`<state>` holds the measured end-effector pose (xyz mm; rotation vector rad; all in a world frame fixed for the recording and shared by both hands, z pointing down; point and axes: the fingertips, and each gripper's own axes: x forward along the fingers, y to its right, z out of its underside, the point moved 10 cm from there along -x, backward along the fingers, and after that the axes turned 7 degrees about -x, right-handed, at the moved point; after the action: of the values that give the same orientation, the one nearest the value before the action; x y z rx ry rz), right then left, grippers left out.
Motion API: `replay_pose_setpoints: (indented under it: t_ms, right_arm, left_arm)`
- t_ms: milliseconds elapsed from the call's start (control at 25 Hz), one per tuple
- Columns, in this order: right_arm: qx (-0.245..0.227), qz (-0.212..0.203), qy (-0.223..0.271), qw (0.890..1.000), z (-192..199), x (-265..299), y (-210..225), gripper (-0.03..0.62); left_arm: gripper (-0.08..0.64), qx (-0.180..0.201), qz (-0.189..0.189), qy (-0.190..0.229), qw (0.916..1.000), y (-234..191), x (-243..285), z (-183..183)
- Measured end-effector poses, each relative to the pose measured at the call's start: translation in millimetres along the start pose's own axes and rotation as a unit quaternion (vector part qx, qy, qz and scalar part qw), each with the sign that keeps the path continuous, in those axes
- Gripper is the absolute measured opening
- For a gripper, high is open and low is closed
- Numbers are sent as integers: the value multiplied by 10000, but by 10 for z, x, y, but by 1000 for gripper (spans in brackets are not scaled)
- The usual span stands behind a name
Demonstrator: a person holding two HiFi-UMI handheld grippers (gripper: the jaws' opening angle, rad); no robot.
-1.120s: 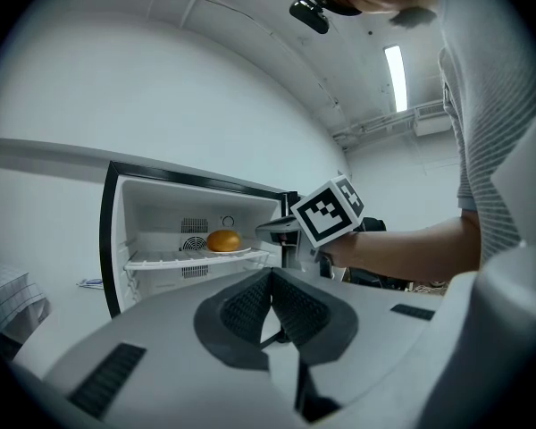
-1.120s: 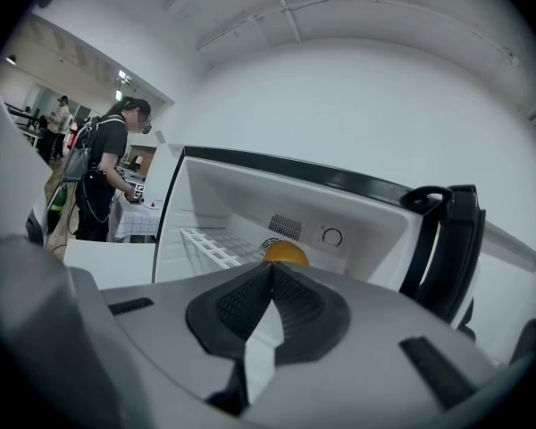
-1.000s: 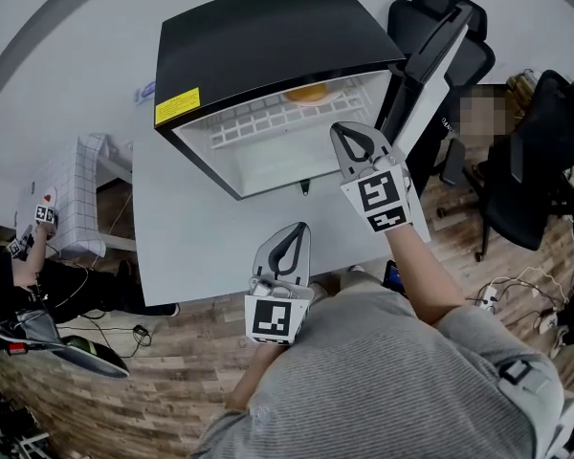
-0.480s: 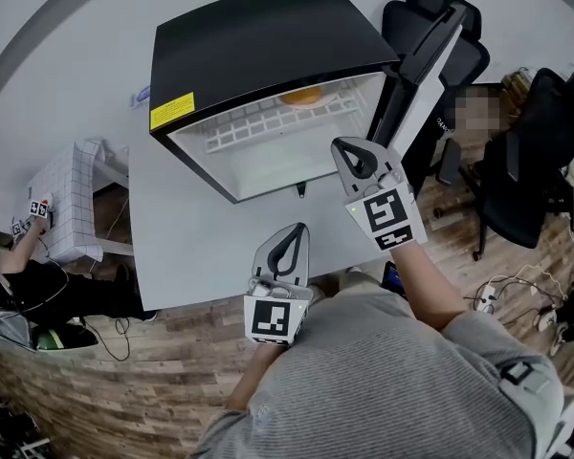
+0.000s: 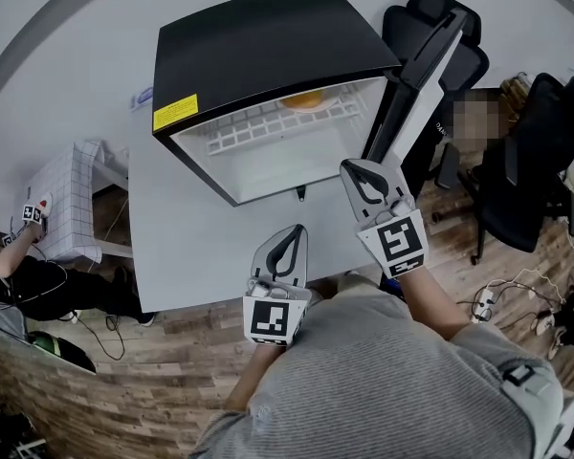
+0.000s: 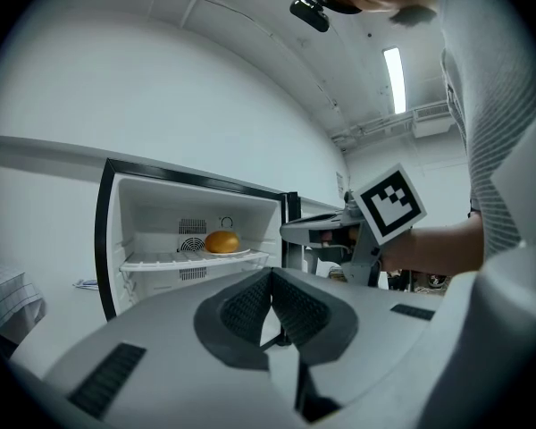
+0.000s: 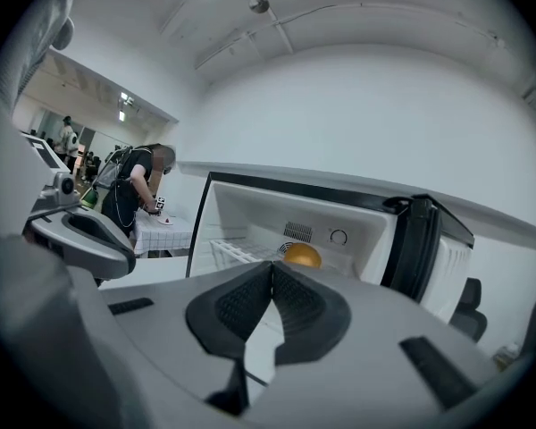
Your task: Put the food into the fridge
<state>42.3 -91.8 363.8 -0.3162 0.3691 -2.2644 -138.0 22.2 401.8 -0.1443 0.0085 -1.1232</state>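
A small black fridge [image 5: 258, 46] stands on the white table [image 5: 187, 237] with its door [image 5: 416, 79] swung open to the right. An orange bun on a white plate [image 6: 221, 242] rests on the wire shelf inside; the bun [image 5: 304, 98] shows at the back of the shelf [image 5: 268, 122], and the bun [image 7: 301, 256] shows past my right jaws. My left gripper [image 5: 289, 240] is shut and empty near the table's front edge. My right gripper [image 5: 362, 168] is shut and empty, in front of the fridge's right side beside the door.
A black office chair [image 5: 464, 60] stands behind the open door, another chair [image 5: 540, 161] to its right. A small table with a white tiled cloth [image 5: 62, 199] is at the left, with a person [image 7: 134, 195] bent over it. Cables lie on the wooden floor [image 5: 517, 295].
My right gripper has drawn back from the fridge opening toward me and slightly right. The left gripper has stayed in place.
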Motion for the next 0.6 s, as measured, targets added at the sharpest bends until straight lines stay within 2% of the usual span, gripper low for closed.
replay_pose_setpoints:
  t_ms: [440, 600]
  right_arm:
    - [118, -298, -33, 9995, 130, -325, -221, 14]
    - [290, -401, -74, 9987, 193, -420, -288, 14]
  left_arm:
    - [11, -1, 16, -26, 10000, -33, 31, 18]
    - [11, 6, 45, -36, 10000, -31, 54, 8]
